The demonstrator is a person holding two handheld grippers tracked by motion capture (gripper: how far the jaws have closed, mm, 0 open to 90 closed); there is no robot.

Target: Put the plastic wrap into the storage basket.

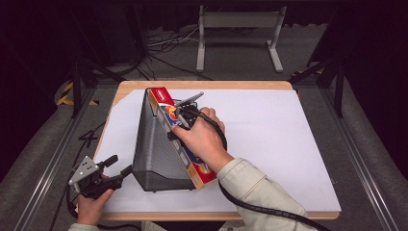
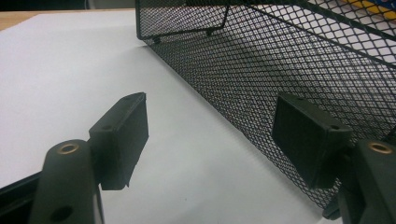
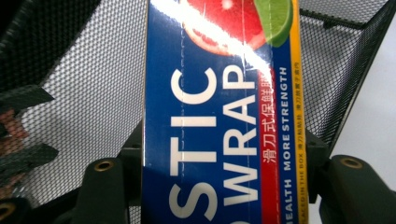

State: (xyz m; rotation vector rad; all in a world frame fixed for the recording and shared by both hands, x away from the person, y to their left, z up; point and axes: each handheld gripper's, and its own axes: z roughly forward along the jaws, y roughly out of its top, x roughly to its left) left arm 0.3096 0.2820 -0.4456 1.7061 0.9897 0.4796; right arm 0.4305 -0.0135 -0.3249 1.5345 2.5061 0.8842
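1. Box [image 1: 179, 137] of plastic wrap: long, glossy blue and red card, lying tilted along the basket's [image 1: 154, 144] upper right rim.
2. My right gripper [image 1: 185, 118] clamps the box across its narrow width; in the right gripper view its black jaws sit on both long edges.
3. The basket is black wire mesh, wedge-shaped, resting on the white sheet [image 1: 279, 144] that covers the wooden table [image 1: 202, 85].
4. My left gripper [image 1: 118, 168] hovers at the basket's near left corner, jaws apart and gripping nothing, one flat matte pad [image 2: 306, 137] just beside the mesh wall.
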